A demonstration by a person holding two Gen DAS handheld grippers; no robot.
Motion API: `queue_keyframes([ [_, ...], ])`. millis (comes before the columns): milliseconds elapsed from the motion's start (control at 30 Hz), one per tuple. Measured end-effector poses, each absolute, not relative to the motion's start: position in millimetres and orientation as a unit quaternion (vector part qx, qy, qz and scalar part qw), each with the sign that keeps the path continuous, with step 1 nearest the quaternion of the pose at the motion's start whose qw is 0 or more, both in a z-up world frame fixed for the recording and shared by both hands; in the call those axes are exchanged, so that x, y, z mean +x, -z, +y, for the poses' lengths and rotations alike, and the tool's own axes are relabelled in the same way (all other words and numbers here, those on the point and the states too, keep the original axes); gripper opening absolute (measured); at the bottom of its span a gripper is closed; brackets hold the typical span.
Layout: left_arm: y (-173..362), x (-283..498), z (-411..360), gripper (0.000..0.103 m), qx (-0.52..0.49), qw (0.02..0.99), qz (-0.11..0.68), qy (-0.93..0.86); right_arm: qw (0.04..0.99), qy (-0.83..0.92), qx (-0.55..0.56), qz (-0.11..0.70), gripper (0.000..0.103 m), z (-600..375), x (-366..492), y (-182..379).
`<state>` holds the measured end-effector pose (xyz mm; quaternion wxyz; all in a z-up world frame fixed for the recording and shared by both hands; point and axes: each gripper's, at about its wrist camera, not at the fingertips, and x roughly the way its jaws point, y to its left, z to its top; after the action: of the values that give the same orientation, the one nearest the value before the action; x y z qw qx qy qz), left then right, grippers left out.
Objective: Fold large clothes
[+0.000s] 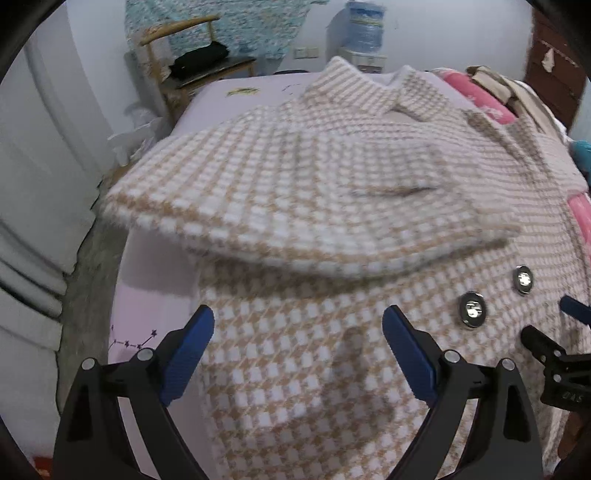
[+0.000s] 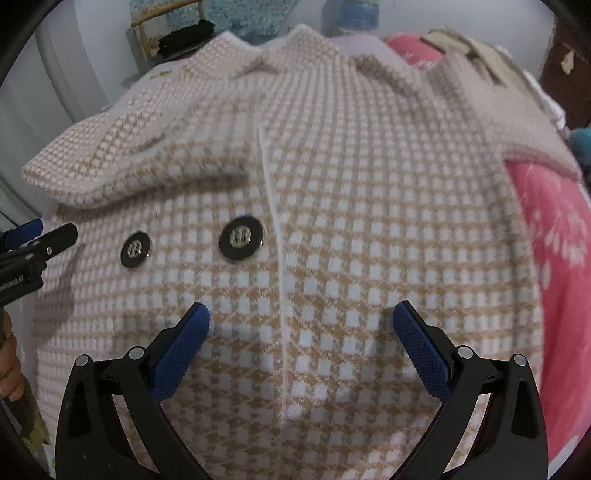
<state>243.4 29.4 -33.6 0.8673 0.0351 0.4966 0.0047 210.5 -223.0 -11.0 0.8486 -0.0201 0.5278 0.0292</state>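
Observation:
A tan-and-white houndstooth coat lies spread on a bed, collar at the far end. One sleeve is folded across its front, seen in the left wrist view. Two dark metal buttons sit near its front edge; they also show in the right wrist view. My left gripper is open and empty, just above the coat's lower left part. My right gripper is open and empty, above the coat's front seam. Each gripper shows at the edge of the other's view.
The bed has a lilac sheet. A pink blanket and piled clothes lie along the right side. A wooden chair with a dark item and a water dispenser stand beyond the bed. White doors are at left.

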Motion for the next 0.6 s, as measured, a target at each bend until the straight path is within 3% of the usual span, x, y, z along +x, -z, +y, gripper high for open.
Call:
queue_keyframes([
  [600, 49.3, 250.9, 39.1, 0.091, 0.020, 0.853, 0.521, -0.020, 0.832, -0.071, 0.001, 0.550, 0.096, -236.3, 214.4, 2.1],
])
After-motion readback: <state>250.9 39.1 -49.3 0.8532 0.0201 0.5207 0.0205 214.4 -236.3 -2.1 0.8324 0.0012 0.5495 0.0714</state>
